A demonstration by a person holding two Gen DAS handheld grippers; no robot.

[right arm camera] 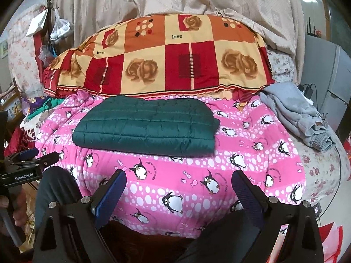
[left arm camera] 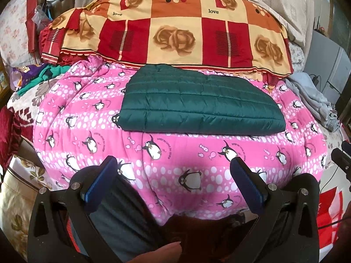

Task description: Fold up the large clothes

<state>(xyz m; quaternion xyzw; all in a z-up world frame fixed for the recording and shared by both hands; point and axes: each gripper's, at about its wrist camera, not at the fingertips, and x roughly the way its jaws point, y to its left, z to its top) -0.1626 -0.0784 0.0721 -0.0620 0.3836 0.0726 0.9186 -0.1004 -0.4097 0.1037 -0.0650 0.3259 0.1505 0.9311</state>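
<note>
Your left gripper point(left arm camera: 173, 182) and right gripper point(right arm camera: 178, 194) both hang spread and empty. The green jacket point(left arm camera: 197, 103) lies folded on the pink quilt point(left arm camera: 175, 153), beyond them. It's probably light, puffy, slippery; pinch its near edge.

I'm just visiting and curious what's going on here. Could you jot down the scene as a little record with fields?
Setting: a bed covered by a pink penguin quilt
Main item: green puffer jacket, folded into a flat rectangle on the quilt
Behind it: red and orange rose-print bedding
At the right edge: crumpled grey garment, not folded
Left hand-held gripper: open, holding nothing, short of the jacket
Right hand-held gripper: open, holding nothing
</note>
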